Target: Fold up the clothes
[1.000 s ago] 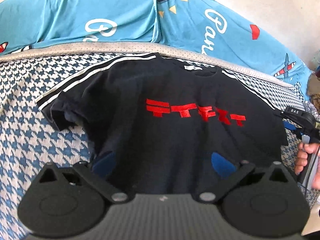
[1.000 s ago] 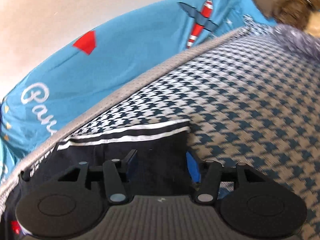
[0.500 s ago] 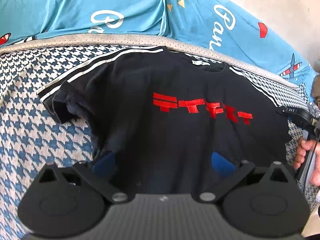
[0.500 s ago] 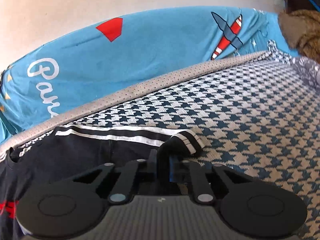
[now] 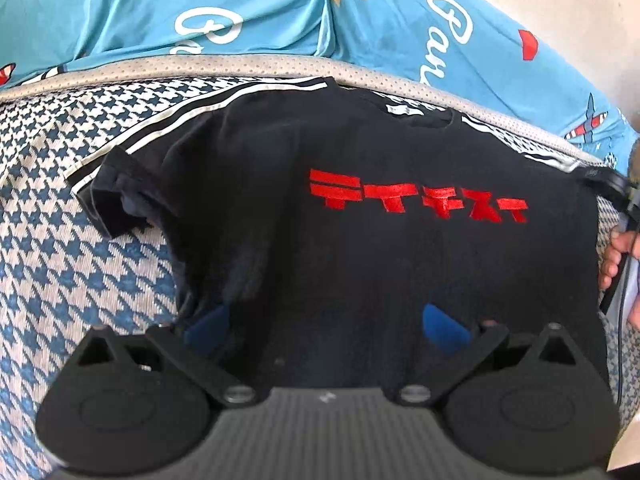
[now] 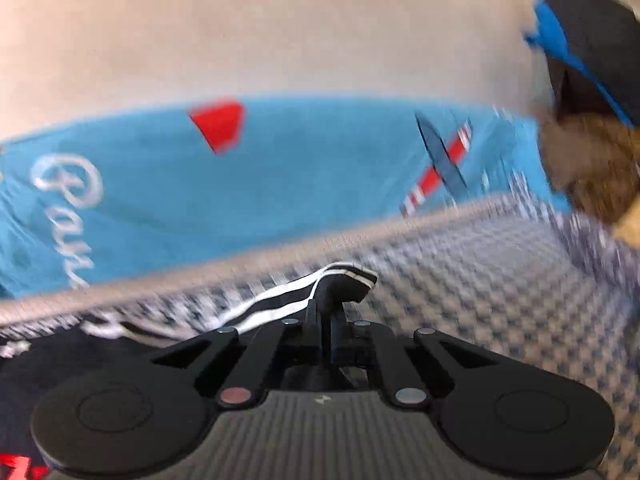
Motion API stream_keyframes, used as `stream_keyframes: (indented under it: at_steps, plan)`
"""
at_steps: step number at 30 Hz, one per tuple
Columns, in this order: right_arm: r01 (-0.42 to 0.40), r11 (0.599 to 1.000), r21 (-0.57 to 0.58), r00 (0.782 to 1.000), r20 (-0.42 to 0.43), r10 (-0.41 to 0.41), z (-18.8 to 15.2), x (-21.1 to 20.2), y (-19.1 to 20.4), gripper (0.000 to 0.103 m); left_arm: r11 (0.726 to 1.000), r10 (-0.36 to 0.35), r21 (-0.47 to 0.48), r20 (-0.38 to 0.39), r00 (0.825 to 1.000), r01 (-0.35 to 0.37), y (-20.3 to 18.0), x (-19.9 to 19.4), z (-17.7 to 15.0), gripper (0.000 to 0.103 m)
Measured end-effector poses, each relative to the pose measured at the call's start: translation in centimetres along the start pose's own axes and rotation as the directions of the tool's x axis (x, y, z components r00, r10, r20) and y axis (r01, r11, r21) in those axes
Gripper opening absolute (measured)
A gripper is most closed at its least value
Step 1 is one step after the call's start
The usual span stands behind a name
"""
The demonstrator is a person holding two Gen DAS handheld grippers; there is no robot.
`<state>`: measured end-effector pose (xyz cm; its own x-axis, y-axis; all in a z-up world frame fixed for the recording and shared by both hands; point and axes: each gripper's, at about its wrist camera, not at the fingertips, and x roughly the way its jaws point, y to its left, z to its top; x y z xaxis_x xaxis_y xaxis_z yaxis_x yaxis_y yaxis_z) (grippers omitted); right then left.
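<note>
Black T-shirt [image 5: 360,248] laid face-up on houndstooth bed cover [image 5: 60,264], collar toward blue pillows [image 5: 200,4], red lettering across chest. Left hand-held gripper [image 5: 326,322] held above lower hem, fingers spread wide, nothing pinched. Right hand-held gripper [image 6: 326,320] clamped shut on striped sleeve [image 6: 340,280], sleeve end bunched and raised off cover. Right-side view blurred. Person's fingers [image 5: 614,256] seen at shirt's right edge.

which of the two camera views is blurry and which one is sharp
Right wrist view: motion-smeared, the bedspread check and the sleeve stripes streak. Left wrist view: sharp, the red print on the shirt reads cleanly, with fisheye bending at the edges.
</note>
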<state>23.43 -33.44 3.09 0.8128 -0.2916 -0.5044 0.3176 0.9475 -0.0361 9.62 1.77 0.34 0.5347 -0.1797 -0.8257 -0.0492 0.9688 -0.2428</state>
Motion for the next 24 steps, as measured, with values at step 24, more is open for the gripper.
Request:
stream_keyframes:
  at_steps: [24]
  plan:
    - [-0.130,0.972,0.195,0.971,-0.175,0.165,-1.6,-6.3,-5.9,0.031,0.995,0.097,-0.037,0.069,0.993,-0.095,2.0,-0.9,0.9,0.103]
